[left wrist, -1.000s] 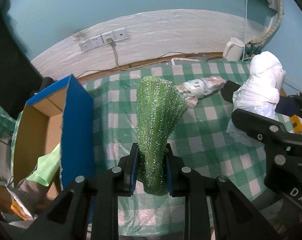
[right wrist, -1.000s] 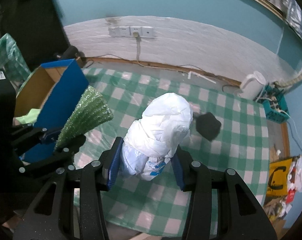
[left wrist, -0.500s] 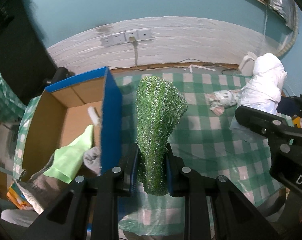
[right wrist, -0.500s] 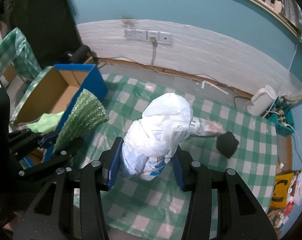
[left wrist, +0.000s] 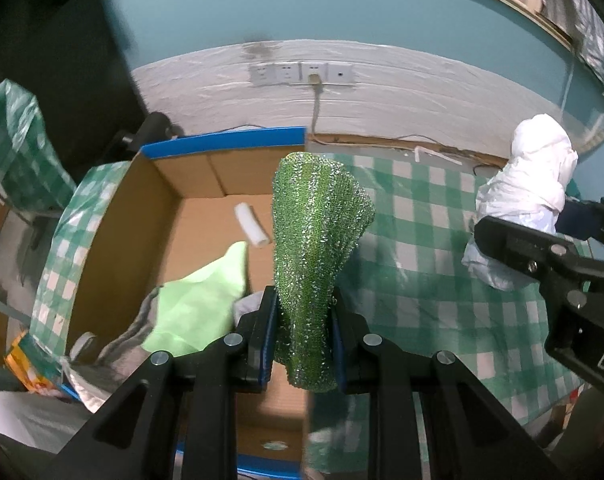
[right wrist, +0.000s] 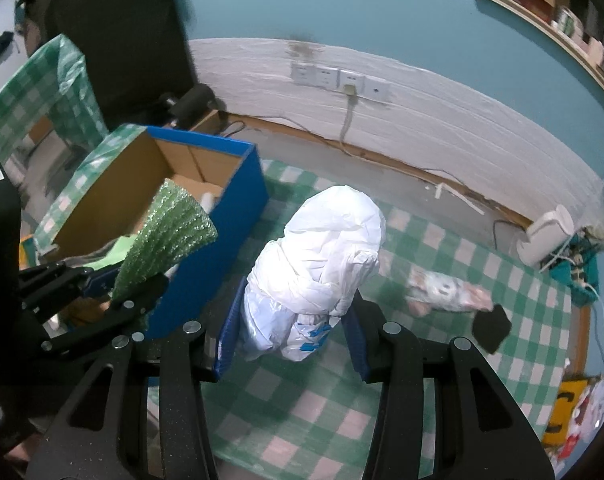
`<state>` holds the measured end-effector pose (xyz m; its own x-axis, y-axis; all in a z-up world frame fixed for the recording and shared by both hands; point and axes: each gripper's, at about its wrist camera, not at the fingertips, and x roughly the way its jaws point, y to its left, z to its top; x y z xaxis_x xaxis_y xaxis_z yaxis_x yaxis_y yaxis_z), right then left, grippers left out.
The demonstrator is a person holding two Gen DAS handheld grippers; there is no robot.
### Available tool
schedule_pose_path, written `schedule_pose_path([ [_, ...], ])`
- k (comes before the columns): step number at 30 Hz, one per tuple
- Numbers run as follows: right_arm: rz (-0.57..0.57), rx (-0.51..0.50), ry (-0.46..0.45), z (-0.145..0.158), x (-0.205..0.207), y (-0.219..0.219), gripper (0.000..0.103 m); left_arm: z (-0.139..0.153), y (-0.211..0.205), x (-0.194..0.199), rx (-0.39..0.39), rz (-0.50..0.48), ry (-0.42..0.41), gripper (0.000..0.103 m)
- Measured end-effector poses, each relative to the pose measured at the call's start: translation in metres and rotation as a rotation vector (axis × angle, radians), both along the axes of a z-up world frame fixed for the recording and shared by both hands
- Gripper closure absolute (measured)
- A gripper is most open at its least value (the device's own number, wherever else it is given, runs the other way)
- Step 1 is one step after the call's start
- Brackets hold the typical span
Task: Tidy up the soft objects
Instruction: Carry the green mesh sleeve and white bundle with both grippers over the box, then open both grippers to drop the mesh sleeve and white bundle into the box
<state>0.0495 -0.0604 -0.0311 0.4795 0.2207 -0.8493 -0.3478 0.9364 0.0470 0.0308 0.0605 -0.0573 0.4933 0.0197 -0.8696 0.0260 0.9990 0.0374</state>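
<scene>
My left gripper (left wrist: 303, 336) is shut on a glittery green scouring cloth (left wrist: 317, 232) and holds it upright above the right edge of the blue cardboard box (left wrist: 222, 146). The cloth also shows in the right wrist view (right wrist: 166, 236). My right gripper (right wrist: 290, 332) is shut on a white plastic bag bundle (right wrist: 321, 268), held above the green checked tablecloth (right wrist: 441, 360). The bundle shows at the right in the left wrist view (left wrist: 529, 188). The box (right wrist: 222, 184) holds a light green cloth (left wrist: 198, 308), a white roll (left wrist: 252, 225) and grey fabric (left wrist: 122, 344).
A wrapped patterned packet (right wrist: 445, 292) and a black pad (right wrist: 491, 328) lie on the tablecloth to the right. A white kettle (right wrist: 545, 236) stands by the wall. Wall sockets (left wrist: 302, 74) with a plugged cable are behind the box. Yellow packaging (right wrist: 565, 408) lies off the table's right edge.
Both grippers have moved left with their loads. The box now lies open under the left gripper, its inside in full view. The packet and black pad have shifted right in the right wrist view.
</scene>
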Motion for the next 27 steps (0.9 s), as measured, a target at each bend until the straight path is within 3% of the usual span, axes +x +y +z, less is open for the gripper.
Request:
schedule_pose_path([
  [14,0.102,0.012,0.033,-0.006,0.021,0.074,0.057,-0.011,0.068,0.007,-0.006,0.128,0.017,0.079],
  [27,0.163,0.027,0.094,-0.031,0.033,0.115,0.057,-0.026,0.097,0.012,-0.01,0.193,0.054,0.079],
])
